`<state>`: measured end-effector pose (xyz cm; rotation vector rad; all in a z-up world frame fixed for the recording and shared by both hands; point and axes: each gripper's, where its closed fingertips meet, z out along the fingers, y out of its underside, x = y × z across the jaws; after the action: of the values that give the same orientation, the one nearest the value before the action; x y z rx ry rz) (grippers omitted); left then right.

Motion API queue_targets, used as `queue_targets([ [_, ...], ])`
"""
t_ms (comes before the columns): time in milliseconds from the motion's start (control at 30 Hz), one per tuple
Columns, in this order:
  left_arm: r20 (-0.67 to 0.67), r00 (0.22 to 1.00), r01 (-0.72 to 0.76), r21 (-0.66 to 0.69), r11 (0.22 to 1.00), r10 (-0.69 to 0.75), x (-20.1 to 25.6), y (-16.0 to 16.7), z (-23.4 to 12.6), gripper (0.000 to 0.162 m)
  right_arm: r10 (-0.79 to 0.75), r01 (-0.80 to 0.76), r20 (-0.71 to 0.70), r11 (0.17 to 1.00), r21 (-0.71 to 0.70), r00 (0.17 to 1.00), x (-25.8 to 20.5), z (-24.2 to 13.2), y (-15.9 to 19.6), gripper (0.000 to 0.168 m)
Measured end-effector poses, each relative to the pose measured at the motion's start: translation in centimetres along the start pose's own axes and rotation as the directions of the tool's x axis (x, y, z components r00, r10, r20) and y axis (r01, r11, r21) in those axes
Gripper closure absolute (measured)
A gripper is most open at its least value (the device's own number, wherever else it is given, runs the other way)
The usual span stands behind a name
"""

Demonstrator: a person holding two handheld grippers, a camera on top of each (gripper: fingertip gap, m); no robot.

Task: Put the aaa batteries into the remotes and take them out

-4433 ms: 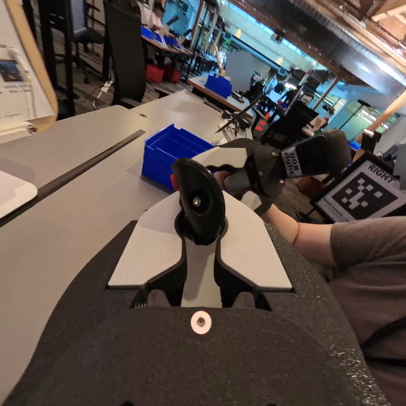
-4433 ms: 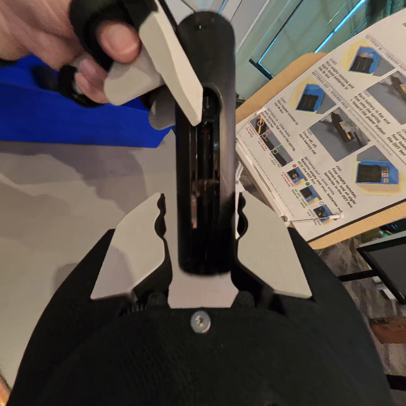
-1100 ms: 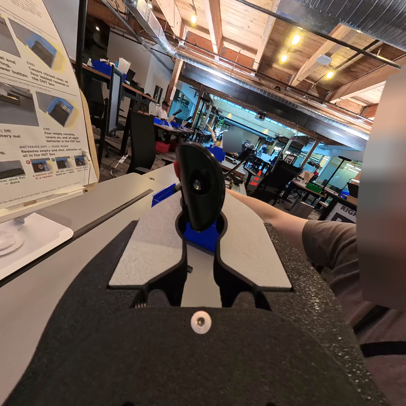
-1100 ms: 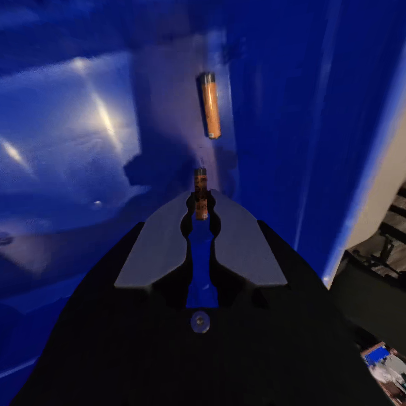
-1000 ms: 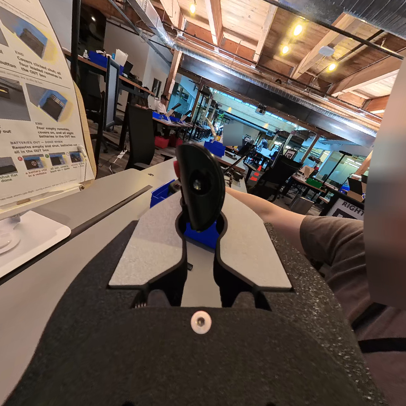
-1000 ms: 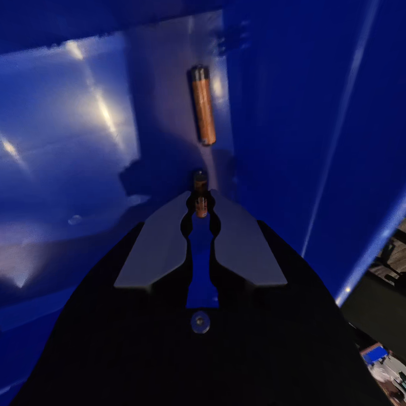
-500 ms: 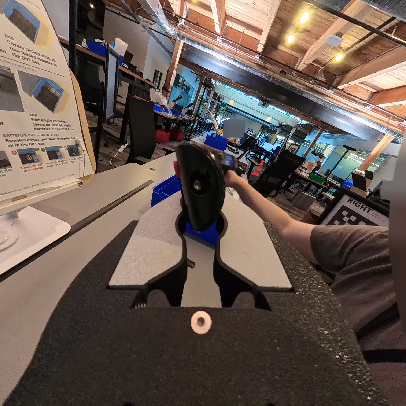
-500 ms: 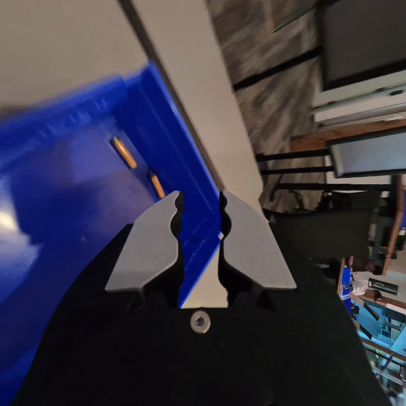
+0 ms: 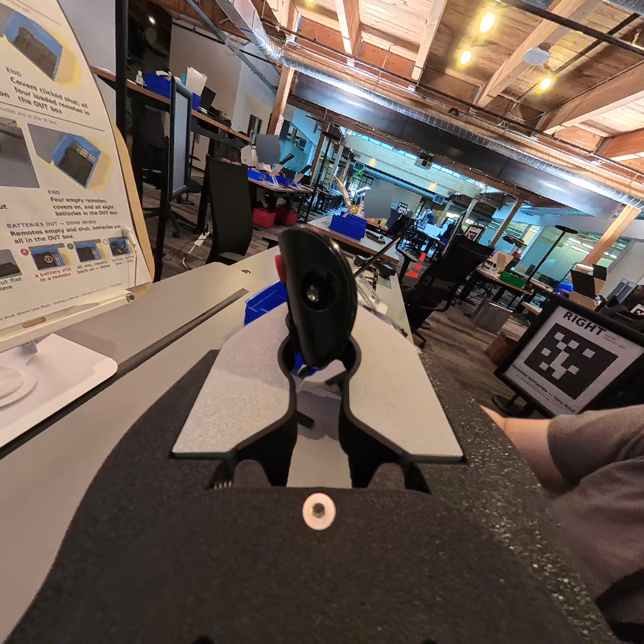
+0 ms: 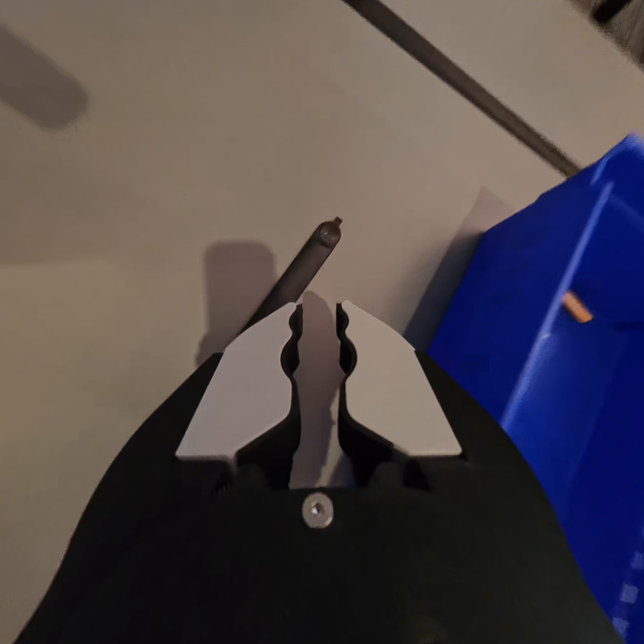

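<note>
A black remote (image 9: 319,296) is held end-on in the narrow jaws of the left gripper (image 9: 317,352), above the grey worktop (image 9: 167,313). The jaws of the right gripper (image 10: 319,310) are a little apart and empty. A thin black piece (image 10: 299,275), maybe the remote's cover, lies on the worktop just ahead of them, slanting up to the right. A battery (image 10: 576,306) is seen in the blue box (image 10: 557,348), off to the right. Nothing is in the way.
</note>
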<state>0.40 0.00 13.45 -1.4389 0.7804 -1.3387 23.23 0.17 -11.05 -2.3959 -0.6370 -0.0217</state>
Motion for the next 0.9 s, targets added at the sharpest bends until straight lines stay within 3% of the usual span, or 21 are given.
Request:
queue_targets([
  [100,-0.008,1.000,-0.009,0.008,1.000,0.009,0.3,-0.2,-0.1,0.139,0.180,-0.185,0.119,0.982,0.030,0.976,-1.9,1.2,1.0,0.145],
  [267,-0.052,0.999,0.010,0.032,0.999,-0.009,0.8,-0.6,-0.5,0.139,0.236,-0.237,0.055,0.971,0.017,0.970,-2.5,3.2,2.5,0.140],
  [433,-0.075,0.997,0.030,0.035,0.999,-0.027,0.8,-0.8,-1.2,0.139,0.209,-0.209,-0.008,0.978,-0.024,0.978,-2.5,4.3,2.5,0.139],
  [600,-0.115,0.993,0.043,0.028,0.999,-0.039,1.0,-0.7,-1.5,0.139,0.180,-0.177,0.048,0.983,-0.059,0.983,-2.5,4.1,2.8,0.144],
  [767,-0.217,0.972,0.102,0.029,0.994,-0.093,1.8,-0.6,-1.3,0.139,0.098,-0.099,0.071,0.995,0.021,0.993,-2.3,3.4,2.3,0.146],
  [900,-0.192,0.974,0.124,-0.003,0.992,-0.122,0.8,0.2,-0.6,0.139,0.033,-0.033,0.127,0.999,-0.004,0.991,-3.1,3.2,2.7,0.146],
])
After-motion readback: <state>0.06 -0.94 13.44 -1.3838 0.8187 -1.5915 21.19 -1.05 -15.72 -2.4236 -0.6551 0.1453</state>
